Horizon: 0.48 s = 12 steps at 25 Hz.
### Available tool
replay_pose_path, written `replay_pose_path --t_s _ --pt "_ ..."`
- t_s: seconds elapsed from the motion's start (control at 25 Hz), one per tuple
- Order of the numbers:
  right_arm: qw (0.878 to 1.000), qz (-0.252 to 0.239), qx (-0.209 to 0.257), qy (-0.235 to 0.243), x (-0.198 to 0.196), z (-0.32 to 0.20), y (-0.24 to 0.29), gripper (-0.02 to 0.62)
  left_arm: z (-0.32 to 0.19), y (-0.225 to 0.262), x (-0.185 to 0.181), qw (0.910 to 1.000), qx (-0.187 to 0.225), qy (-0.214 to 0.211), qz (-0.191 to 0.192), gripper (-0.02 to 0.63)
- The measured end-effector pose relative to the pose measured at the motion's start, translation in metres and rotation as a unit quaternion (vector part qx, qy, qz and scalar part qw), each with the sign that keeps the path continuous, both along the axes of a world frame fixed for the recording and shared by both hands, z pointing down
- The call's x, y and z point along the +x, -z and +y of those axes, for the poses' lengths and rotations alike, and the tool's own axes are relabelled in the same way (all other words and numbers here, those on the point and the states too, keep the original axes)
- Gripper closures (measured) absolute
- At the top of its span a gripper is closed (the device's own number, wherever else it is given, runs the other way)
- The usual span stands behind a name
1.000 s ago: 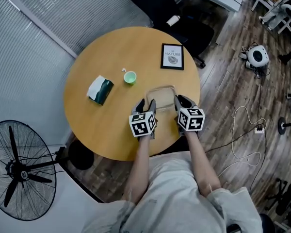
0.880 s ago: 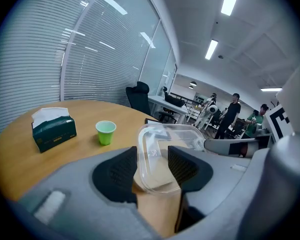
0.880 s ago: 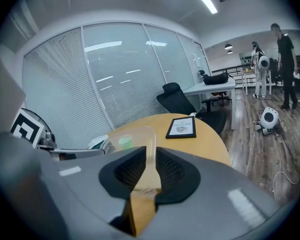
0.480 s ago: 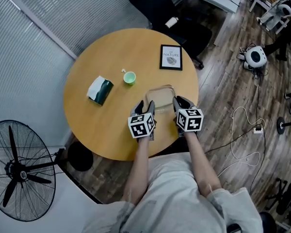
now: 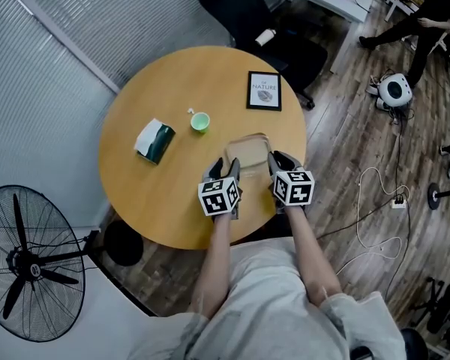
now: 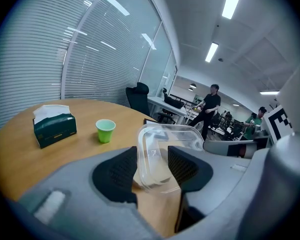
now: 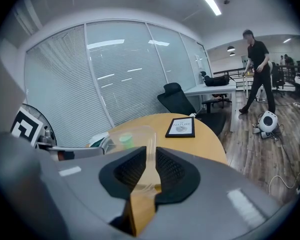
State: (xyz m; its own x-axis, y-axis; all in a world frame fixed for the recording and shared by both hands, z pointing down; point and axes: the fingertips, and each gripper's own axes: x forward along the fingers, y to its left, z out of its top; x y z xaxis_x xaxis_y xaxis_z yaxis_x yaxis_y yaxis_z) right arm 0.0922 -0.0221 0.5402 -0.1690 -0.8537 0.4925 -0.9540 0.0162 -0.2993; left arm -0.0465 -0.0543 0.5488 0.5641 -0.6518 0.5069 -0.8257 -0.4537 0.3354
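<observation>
A clear plastic container (image 5: 247, 150) sits at the near right of the round wooden table (image 5: 157, 193), held from both sides. My left gripper (image 5: 225, 165) is shut on its near left corner; in the left gripper view the container (image 6: 162, 136) fills the gap at the left gripper (image 6: 152, 166), both pads touching it. My right gripper (image 5: 277, 160) is shut on its right wall. In the right gripper view the thin edge of the container (image 7: 132, 134) runs into the narrow gap of the right gripper (image 7: 151, 171).
A green cup (image 5: 201, 121), a dark green tissue box (image 5: 154, 139) and a framed print (image 5: 265, 88) stand further out on the table. A black office chair (image 5: 262, 13) is beyond it, a fan (image 5: 30, 265) at lower left, cables (image 5: 382, 201) on the floor to the right. A person (image 7: 257, 69) walks behind.
Both grippers and the container stay almost where they were. A person in the background has walked across the room.
</observation>
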Motion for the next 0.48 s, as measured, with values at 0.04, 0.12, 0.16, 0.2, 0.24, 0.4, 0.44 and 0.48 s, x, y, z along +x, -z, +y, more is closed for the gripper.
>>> replay_pose_path --t_s 0.04,0.12,0.16,0.2,0.24,0.4,0.44,0.48 --pt "1.000 0.000 -0.001 0.000 0.0005 0.0001 -0.0004 0.534 -0.0002 0.0001 0.0005 1.0000 0.000 -0.001 0.001 0.408" --pt "1.000 -0.001 -0.001 -0.002 0.0019 0.0005 -0.0010 0.534 -0.0004 0.0004 0.0021 1.0000 0.000 -0.002 0.002 0.408" --pt "1.000 -0.001 -0.001 -0.002 0.0028 0.0003 -0.0011 0.534 -0.0007 0.0007 0.0030 1.0000 0.000 -0.002 0.002 0.408" --pt "1.000 -0.002 -0.001 -0.003 0.0036 -0.0001 -0.0011 0.534 -0.0011 0.0009 0.0038 1.0000 0.001 -0.002 0.002 0.408" --pt "1.000 -0.002 -0.001 -0.003 0.0046 -0.0005 -0.0011 0.534 -0.0015 0.0009 0.0046 1.0000 0.001 -0.003 0.002 0.408" --pt "1.000 -0.002 0.000 -0.004 0.0076 -0.0018 -0.0008 0.534 -0.0017 0.0009 0.0072 1.0000 0.001 -0.004 0.002 0.408" --pt "1.000 -0.003 0.000 -0.004 0.0074 -0.0020 -0.0007 0.534 -0.0017 0.0009 0.0070 1.0000 0.001 -0.005 0.002 0.408" --pt "1.000 -0.003 0.000 -0.004 0.0069 -0.0022 -0.0007 0.534 -0.0019 0.0010 0.0066 1.0000 0.001 -0.005 0.002 0.408"
